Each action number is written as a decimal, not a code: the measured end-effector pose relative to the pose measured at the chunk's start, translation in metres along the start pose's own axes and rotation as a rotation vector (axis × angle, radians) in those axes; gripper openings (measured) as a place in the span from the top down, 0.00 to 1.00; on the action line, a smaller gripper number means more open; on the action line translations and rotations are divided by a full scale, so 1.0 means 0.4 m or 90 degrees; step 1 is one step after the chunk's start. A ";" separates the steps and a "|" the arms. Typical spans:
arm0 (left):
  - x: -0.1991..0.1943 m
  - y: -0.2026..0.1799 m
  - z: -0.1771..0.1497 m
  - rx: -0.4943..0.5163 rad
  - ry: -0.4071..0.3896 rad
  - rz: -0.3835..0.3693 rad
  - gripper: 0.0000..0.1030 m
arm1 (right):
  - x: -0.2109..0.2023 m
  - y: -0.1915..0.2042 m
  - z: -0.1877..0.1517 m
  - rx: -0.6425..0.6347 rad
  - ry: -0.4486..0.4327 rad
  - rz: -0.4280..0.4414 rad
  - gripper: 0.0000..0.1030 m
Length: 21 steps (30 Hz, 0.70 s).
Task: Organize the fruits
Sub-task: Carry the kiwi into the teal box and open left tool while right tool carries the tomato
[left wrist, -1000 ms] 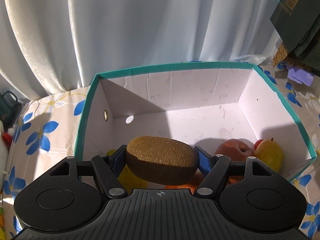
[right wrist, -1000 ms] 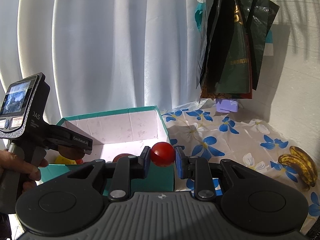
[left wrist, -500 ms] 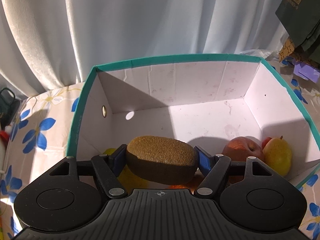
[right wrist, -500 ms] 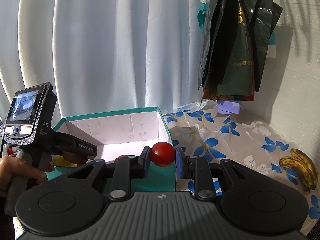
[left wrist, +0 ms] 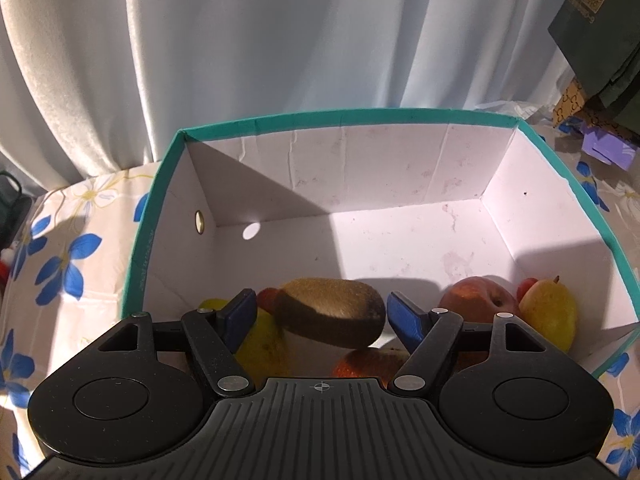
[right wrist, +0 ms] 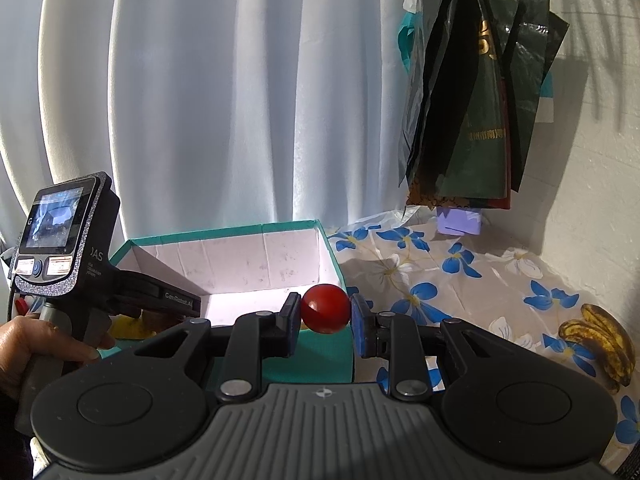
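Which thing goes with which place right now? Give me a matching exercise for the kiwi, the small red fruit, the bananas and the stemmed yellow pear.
Things:
1. kiwi
2. small red fruit
3. bananas
4. stemmed yellow pear

Places:
A. on the flowered tablecloth, outside the box
B. clamped in the right gripper
C. in the box, beside the apple
D. in the box, between the left gripper fingers, untouched

Pairs: 1-D, 2-B, 3-A, 4-C
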<state>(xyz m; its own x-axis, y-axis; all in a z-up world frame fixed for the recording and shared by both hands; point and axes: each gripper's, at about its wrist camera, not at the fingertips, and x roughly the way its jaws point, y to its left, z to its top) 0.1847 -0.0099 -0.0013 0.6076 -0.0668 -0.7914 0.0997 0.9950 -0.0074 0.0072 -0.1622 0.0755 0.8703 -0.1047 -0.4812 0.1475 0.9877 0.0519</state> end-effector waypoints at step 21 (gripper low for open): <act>-0.238 0.098 -0.064 -0.074 -0.089 0.000 0.02 | -0.001 -0.002 0.010 -0.008 -0.017 -0.006 0.75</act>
<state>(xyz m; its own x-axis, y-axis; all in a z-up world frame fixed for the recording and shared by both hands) 0.1106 0.0373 0.0580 0.7123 -0.0685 -0.6985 0.0128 0.9963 -0.0847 0.0084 -0.1632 0.0791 0.8810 -0.1161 -0.4587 0.1495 0.9881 0.0370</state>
